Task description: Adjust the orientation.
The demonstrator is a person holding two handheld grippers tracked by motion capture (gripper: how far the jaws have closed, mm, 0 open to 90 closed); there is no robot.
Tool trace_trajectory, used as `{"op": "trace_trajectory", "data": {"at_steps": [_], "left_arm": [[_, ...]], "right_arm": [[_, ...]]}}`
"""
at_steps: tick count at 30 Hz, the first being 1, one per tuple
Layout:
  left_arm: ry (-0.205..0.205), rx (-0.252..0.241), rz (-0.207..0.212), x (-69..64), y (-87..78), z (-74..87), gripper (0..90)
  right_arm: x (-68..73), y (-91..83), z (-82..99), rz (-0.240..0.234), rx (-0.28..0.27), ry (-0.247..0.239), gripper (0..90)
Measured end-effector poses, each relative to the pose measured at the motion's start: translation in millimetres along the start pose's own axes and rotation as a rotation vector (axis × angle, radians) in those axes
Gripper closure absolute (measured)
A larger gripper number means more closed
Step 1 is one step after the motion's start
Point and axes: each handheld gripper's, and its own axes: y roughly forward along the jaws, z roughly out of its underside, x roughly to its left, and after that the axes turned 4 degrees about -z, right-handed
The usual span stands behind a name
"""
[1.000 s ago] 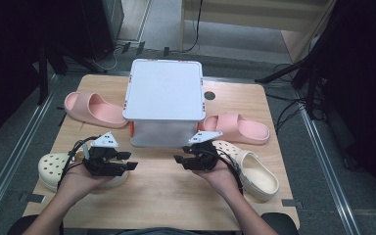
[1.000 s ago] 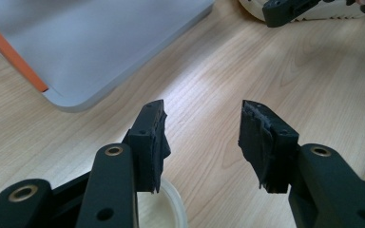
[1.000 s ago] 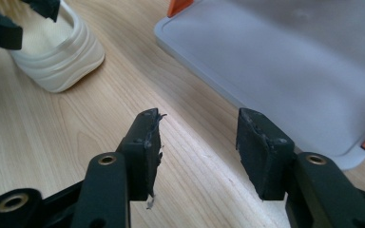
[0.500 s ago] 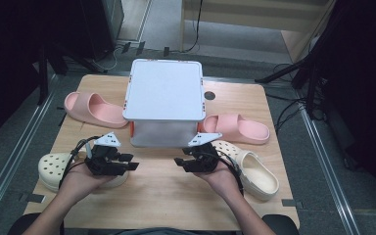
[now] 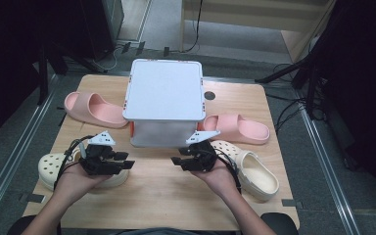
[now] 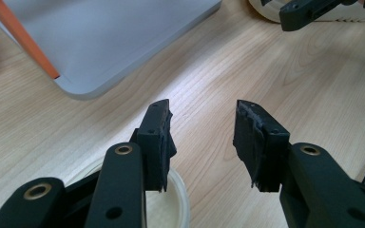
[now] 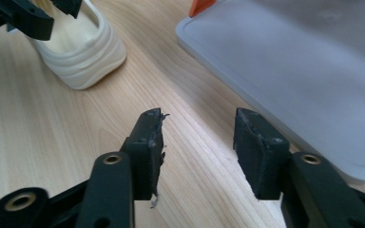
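A dim room with cables on the floor surrounds my pale wooden worktop (image 5: 152, 196), and at its middle sits a white lidded plastic storage box with orange latches (image 5: 164, 95), lid on. Four shoes lie around it: a pink foam slide (image 5: 94, 108) at about nine o'clock of the box, a second pink slide (image 5: 239, 128) at four o'clock, a cream perforated clog (image 5: 54, 169) at seven o'clock under my left hand, and its cream mate (image 5: 252, 169) at five o'clock beside my right hand. My left tongs (image 5: 123, 165) hover low over bare wood just past the first clog's toe, spread wide and pinching nothing; the left gripper view shows the gap plainly. My right tongs (image 5: 177, 160) mirror them, also spread and empty, pointing toward nine o'clock with the box's corner just beside them. I judge the work barely begun: no shoe is gripped, none is lifted, the box is closed, and all four pieces of footwear remain to be handled.
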Motion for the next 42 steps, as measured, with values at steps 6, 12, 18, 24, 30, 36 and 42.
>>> {"op": "trace_trajectory", "data": {"at_steps": [6, 12, 18, 24, 30, 36, 42], "left_arm": [[-0.019, 0.003, -0.011, 3.4, -4.8, 1.5, 57.3], [-0.027, -0.001, -0.017, 2.8, -11.3, 5.4, 56.8], [-0.057, -0.025, -0.037, 7.1, -23.1, 8.5, 57.5], [-0.086, -0.035, -0.071, 12.9, -36.5, 14.4, 57.5], [-0.133, -0.066, -0.121, 24.0, -54.9, 23.7, 57.5], [-0.175, -0.082, -0.146, 32.1, -67.8, 34.6, 57.6], [-0.180, -0.077, -0.195, 35.0, -74.8, 41.8, 57.0]], "right_arm": [[2.6, 2.0, -6.7, -0.014, -0.001, -0.041, 55.3], [7.6, 5.2, -17.1, -0.023, -0.011, -0.053, 54.5], [12.4, 14.9, -23.3, -0.042, 0.019, -0.090, 54.0], [15.0, 22.1, -33.3, -0.073, 0.028, -0.120, 54.6], [18.4, 32.0, -48.2, -0.091, 0.025, -0.151, 55.8], [22.2, 48.5, -60.6, -0.122, 0.036, -0.170, 56.2], [33.5, 68.3, -67.9, -0.160, 0.046, -0.202, 57.1]]}}
